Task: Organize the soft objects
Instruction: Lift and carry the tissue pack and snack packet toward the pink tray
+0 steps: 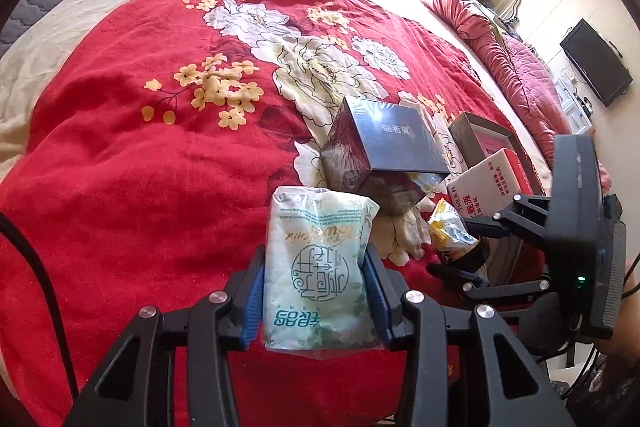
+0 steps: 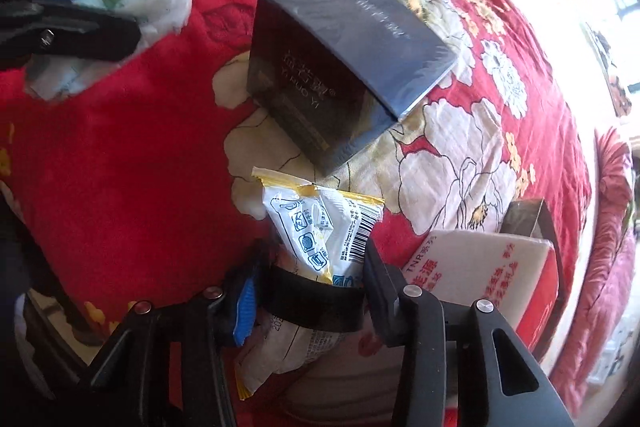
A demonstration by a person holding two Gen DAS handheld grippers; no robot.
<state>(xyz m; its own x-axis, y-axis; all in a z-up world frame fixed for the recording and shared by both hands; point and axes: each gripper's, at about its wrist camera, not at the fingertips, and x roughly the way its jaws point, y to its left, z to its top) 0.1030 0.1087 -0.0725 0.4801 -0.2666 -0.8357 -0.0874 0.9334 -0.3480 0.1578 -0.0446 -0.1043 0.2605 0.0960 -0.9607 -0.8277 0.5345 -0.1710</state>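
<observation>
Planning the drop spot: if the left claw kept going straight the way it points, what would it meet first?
Probably the dark box, directly beyond the tissue pack held in the left claw; depth is unclear, so the red quilt might come first.

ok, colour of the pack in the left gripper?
Clear wrap, white with pale green print: the tissue pack in the left gripper. Left wrist view shows it best.

bed with red floral-printed quilt (image 1: 120, 155): glossy black rectangular carton (image 1: 380, 155) near its middle; white-and-red printed cardboard box (image 1: 486, 183) to the right of the carton; open brown cardboard box (image 1: 472, 133) just behind that one.
</observation>
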